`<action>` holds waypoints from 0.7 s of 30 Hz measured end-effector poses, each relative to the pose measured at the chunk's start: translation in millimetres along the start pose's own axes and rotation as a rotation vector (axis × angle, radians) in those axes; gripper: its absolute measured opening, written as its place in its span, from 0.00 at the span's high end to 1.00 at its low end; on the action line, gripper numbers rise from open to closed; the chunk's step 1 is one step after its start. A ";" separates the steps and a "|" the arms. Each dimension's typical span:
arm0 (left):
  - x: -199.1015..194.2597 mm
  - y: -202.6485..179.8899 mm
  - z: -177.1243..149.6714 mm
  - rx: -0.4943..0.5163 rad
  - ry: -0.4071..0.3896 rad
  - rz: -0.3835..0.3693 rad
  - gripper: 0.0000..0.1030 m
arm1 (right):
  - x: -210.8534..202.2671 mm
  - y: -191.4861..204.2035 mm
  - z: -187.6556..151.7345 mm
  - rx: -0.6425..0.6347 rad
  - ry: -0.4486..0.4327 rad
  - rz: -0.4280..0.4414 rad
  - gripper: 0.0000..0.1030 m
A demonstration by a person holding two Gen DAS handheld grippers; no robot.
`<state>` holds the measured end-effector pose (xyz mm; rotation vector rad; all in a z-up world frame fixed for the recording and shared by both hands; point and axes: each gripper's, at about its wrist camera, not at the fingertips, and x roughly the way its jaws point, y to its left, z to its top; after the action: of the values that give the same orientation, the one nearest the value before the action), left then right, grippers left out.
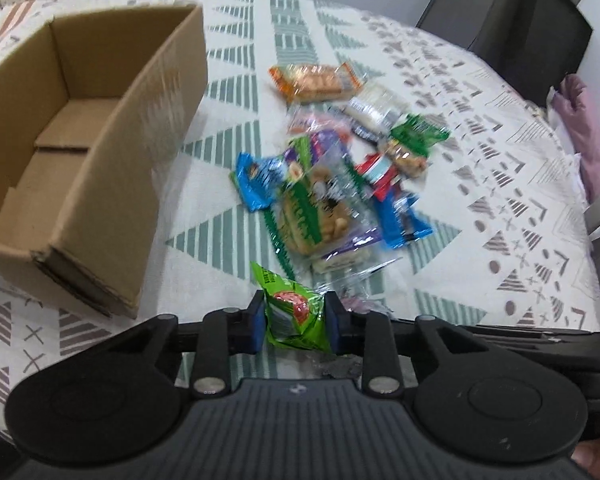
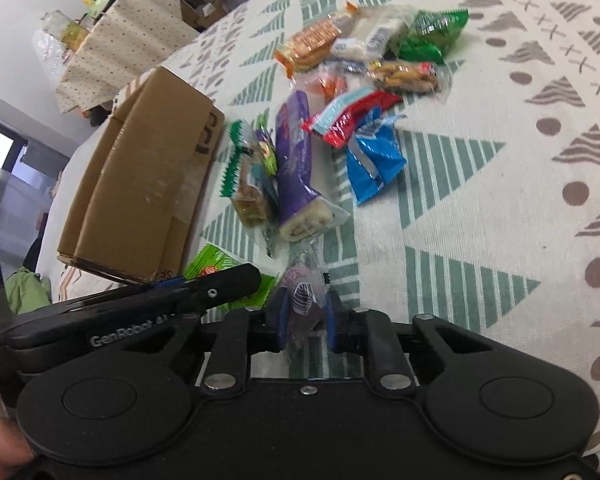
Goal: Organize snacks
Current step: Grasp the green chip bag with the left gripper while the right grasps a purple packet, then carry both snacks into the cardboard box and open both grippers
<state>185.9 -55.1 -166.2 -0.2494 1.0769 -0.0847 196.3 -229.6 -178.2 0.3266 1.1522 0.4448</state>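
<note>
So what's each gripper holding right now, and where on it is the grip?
The left gripper pinches a green snack packet across its middle. The right gripper clamps a clear-and-purple wrapped snack near its lower end.

Motion blur smears the snack pile (image 1: 332, 164); its printed labels are unreadable. The cardboard box (image 1: 84, 152) is cut off at the picture's left edge.
</note>
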 end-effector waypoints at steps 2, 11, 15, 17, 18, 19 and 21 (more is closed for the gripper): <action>-8.5 -2.2 0.4 0.007 -0.021 -0.010 0.72 | -2.5 3.3 1.2 -0.011 -0.020 0.004 0.87; -43.2 -6.0 -0.7 0.017 -0.085 -0.014 0.72 | -25.3 20.3 -2.5 -0.074 -0.104 0.012 1.00; -56.5 -5.2 -2.2 0.037 -0.105 -0.010 0.72 | -25.1 26.4 -3.1 -0.088 -0.109 -0.018 1.00; -61.3 -3.1 -3.5 0.043 -0.111 -0.004 0.72 | -24.5 24.6 -4.0 -0.073 -0.103 -0.031 1.00; -63.0 -2.0 -4.3 0.044 -0.113 0.000 0.72 | -24.8 22.8 -4.2 -0.058 -0.102 -0.036 1.00; -64.7 -0.4 -5.3 0.041 -0.115 0.001 0.72 | -25.7 19.9 -6.2 -0.038 -0.100 -0.040 1.00; -67.5 3.2 -7.6 0.034 -0.117 0.003 0.72 | -24.8 16.3 -8.4 -0.004 -0.081 -0.044 0.91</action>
<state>147.1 -40.5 -112.3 -0.2196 0.9585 -0.0841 177.4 -227.6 -154.0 0.3125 1.0775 0.3924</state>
